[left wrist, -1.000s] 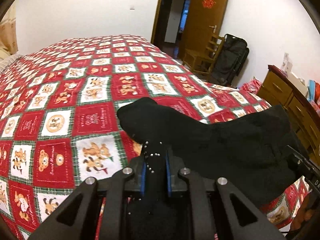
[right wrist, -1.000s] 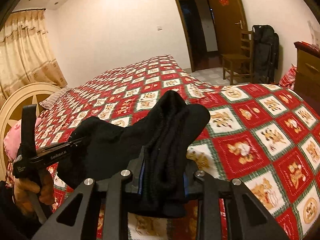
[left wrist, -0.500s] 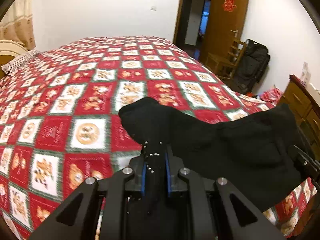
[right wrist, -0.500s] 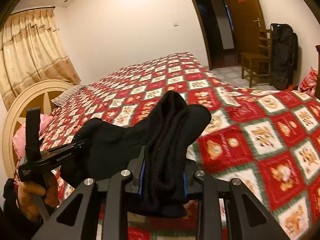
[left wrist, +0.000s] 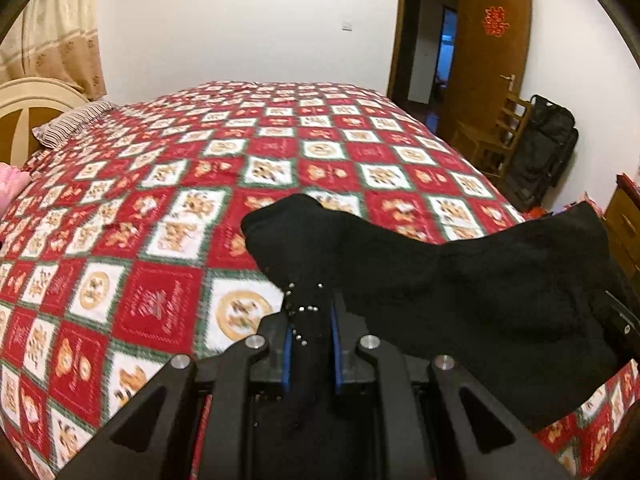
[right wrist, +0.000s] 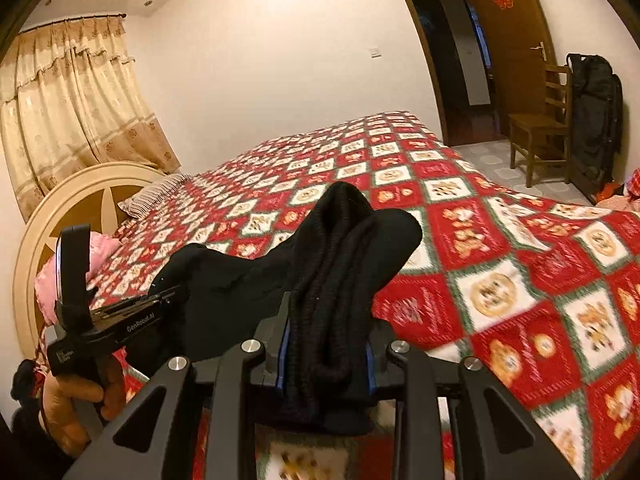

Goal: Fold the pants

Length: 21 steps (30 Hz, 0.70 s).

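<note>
The only container-like things in view are a dark wooden dresser [left wrist: 624, 224] at the right edge of the left wrist view, drawers closed so nothing inside can be seen, and a black suitcase [right wrist: 596, 116] standing upright at the upper right of the right wrist view, just beside a wooden chair [right wrist: 540, 124]; it is closed and its contents are hidden.

The black pants [left wrist: 460, 276] are held up above the bed [left wrist: 256, 152], stretched between the two tools. In the left wrist view the left gripper [left wrist: 310, 336] sits at the bottom centre of the frame, its blue-lined fingers clenched on a narrow bunch of the fabric dotted with small studs; from there the cloth rises into a rounded hump just above the jaws and spreads off to the right of the frame, where it covers the lower right corner. In the right wrist view the right gripper [right wrist: 326, 356] is at the bottom centre, its jaws clamped on a thick, ribbed fold of the pants [right wrist: 344, 264], which stands up between the fingers and flops over toward the upper middle of the frame. The rest of the cloth runs leftward to the other tool, seen at the lower left with a hand [right wrist: 76, 396] around its grip.

Beneath lies the red and white patchwork quilt [right wrist: 500, 280]. A striped pillow [left wrist: 72, 120] rests by the cream headboard [right wrist: 64, 200] at the left.
</note>
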Available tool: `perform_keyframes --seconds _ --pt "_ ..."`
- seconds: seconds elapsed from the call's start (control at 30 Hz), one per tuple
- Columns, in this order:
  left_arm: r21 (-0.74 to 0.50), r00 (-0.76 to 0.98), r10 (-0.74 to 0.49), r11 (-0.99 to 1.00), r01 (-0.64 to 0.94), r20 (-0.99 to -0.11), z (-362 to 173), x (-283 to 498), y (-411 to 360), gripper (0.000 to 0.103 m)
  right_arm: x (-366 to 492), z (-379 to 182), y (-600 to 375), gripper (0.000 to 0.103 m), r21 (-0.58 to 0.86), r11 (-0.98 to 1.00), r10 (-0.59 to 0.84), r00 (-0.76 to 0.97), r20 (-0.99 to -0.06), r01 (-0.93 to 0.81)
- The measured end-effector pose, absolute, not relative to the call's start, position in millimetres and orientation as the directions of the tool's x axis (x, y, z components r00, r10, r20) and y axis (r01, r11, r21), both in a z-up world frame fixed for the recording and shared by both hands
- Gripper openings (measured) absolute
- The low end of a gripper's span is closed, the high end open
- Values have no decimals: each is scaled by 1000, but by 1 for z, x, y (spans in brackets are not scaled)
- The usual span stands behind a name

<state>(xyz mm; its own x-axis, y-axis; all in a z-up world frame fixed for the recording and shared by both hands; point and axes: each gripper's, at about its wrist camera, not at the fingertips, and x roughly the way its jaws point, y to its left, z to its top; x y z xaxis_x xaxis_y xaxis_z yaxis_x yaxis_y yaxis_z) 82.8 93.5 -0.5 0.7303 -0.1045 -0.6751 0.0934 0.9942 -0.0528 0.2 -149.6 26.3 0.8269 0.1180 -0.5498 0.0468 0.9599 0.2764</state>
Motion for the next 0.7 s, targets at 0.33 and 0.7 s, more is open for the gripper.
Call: perform_keyframes --seconds 0.33,0.7 --pt "19 766 4 1000 11 -642 12 123 122 15 69 7 -132 28 311 950 159 821 -549 24" --pt "88 779 78 996 -30 -622 -1 164 132 15 134 -33 -128 28 306 951 159 772 -615 48"
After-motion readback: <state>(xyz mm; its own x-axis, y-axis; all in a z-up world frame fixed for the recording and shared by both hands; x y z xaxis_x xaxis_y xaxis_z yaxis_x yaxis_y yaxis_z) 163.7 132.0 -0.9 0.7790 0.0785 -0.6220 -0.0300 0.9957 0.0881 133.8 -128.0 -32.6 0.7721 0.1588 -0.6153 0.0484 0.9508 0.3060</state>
